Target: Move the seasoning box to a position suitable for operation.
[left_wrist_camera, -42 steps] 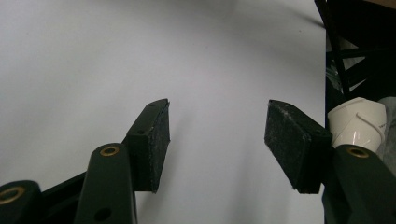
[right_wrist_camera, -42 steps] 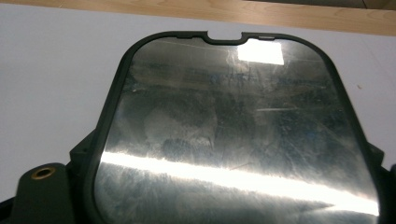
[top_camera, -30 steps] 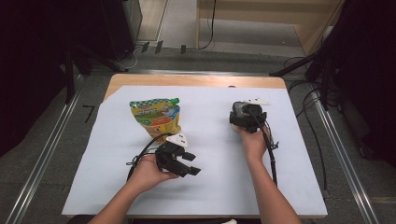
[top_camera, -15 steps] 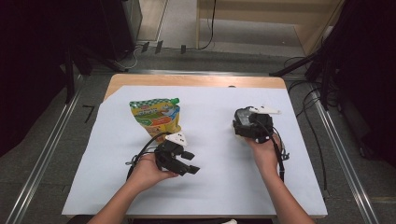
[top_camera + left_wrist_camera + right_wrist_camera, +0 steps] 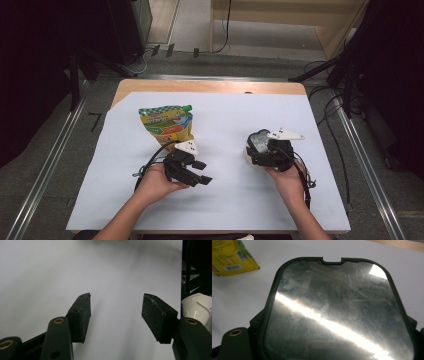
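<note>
A yellow and green drink pouch (image 5: 167,125) lies flat at the back left of the white sheet (image 5: 225,115); its corner (image 5: 229,257) is at the top left of the right gripper view. My left gripper (image 5: 204,172) rests on the sheet just in front of the pouch, open, with nothing between its pads (image 5: 116,315). My right gripper (image 5: 257,147) is held at the right, shut on a container with a black rim, a shiny grey lid (image 5: 332,310) and a cream-white body (image 5: 247,156). The lid hides the right jaws.
The cream-white body (image 5: 197,307) appears at the right edge of the left gripper view. The sheet covers a wooden table (image 5: 210,86) whose far edge is bare. Metal rails (image 5: 367,165) run along both sides, with cables (image 5: 325,95) on the floor at the right.
My right gripper has come nearer to the person and slightly right, carrying the container with it. The left gripper and the pouch have not moved.
</note>
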Demonstrator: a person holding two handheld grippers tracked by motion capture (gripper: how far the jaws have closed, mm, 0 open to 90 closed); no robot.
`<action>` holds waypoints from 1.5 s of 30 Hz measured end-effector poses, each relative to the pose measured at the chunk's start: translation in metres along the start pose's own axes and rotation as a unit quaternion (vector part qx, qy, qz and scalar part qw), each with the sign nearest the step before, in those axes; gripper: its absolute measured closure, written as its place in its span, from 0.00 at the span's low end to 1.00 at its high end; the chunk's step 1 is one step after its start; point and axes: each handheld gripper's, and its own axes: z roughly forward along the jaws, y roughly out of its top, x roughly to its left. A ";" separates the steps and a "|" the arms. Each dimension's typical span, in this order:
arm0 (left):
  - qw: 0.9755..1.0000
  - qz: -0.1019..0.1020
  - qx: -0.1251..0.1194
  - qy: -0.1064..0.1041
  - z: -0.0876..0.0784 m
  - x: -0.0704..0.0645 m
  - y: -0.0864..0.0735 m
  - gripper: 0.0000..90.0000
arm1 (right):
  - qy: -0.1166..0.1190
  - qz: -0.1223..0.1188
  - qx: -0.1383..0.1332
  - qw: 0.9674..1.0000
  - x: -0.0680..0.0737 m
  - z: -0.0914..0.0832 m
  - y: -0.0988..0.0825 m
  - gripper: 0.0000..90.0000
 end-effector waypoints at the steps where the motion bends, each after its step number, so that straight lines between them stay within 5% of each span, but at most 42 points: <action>1: 1.000 0.000 0.001 0.001 0.000 0.000 0.000 0.46 | 0.000 0.000 0.000 1.000 0.000 0.000 0.000 0.18; 13: 1.000 -0.014 -0.006 0.005 -0.008 0.010 -0.002 0.46 | 0.044 -0.037 0.016 0.998 0.029 0.016 0.000 0.18; 29: 1.000 -0.019 -0.006 0.009 -0.011 0.013 -0.003 0.46 | 0.084 -0.088 0.036 0.992 0.070 0.029 -0.003 0.18; 35: 1.000 -0.018 -0.006 0.010 -0.011 0.013 -0.003 0.46 | 0.087 -0.104 0.030 0.990 0.075 0.030 -0.007 0.18; 45: 1.000 -0.018 -0.006 0.010 -0.011 0.013 -0.003 0.46 | 0.092 -0.096 0.030 0.991 0.075 0.030 -0.008 0.18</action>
